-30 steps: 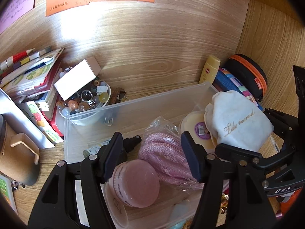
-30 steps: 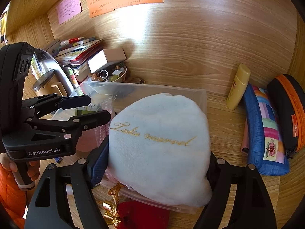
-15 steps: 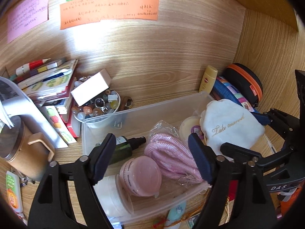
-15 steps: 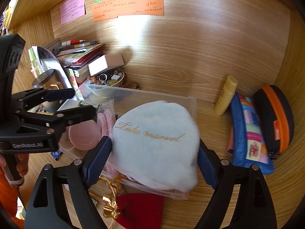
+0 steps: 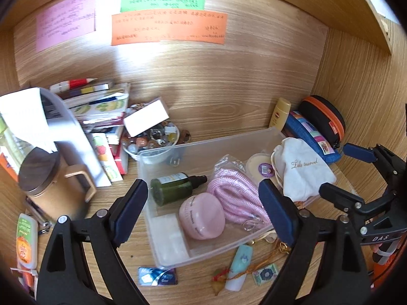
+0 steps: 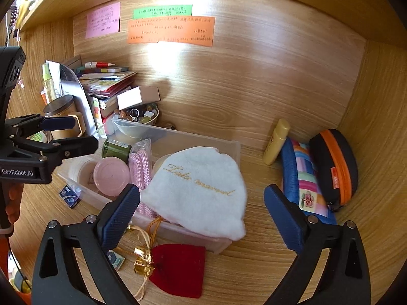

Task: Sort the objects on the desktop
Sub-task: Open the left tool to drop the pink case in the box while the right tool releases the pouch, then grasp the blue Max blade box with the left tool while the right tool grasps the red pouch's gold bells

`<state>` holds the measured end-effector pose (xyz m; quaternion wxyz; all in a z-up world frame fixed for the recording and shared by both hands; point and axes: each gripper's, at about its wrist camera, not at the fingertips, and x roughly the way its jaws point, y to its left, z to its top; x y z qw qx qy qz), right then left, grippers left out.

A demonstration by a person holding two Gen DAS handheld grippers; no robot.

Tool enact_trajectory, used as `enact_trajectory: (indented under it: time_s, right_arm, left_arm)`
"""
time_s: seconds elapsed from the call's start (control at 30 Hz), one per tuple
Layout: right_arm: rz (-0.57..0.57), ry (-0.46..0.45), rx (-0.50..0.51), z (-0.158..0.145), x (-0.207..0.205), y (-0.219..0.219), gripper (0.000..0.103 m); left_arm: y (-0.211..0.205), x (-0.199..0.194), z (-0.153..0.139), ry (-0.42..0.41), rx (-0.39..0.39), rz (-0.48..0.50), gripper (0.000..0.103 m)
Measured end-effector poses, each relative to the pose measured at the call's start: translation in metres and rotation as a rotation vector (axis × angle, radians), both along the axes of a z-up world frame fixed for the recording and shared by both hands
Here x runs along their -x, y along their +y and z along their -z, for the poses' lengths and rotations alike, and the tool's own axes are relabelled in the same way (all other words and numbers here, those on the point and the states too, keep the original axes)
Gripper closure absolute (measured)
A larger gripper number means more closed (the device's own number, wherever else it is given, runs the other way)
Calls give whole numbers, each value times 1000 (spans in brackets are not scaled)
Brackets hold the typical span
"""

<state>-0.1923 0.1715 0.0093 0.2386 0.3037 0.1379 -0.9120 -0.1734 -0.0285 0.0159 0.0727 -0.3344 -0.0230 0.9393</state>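
Clear bin [image 5: 162, 239] holds white pouch [image 6: 201, 190]; both grippers' jaws opening, empty

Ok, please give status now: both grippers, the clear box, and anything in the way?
Left gripper and right gripper both opening, nothing held. White pouch lies in clear box, draped over its end. Red pouch loose in front.

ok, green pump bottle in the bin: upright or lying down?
Lying down: the green bottle rests on its side in the clear bin, pump toward the pink rope.
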Motion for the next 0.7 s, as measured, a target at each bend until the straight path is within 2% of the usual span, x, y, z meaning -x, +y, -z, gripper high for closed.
enact_trajectory:
  time_s: [0.07, 0.23, 0.47, 0.7]
  right_arm:
    - [-1, 0, 10, -2, -5, 2, 5]
    - [5, 3, 11, -1, -17, 5, 2]
    - [23, -44, 21, 14, -27, 11, 1]
    - [45, -127, 1, 45, -31, 11, 1]
  left_arm:
    - [-6, -8, -2, 12, 4, -9, 9]
    - [-21, -26, 3, 10, 32, -38, 9]
    - [-39, -42, 28, -52, 31, -69, 9]
    - [-46, -49, 57, -123, 33, -62, 9]
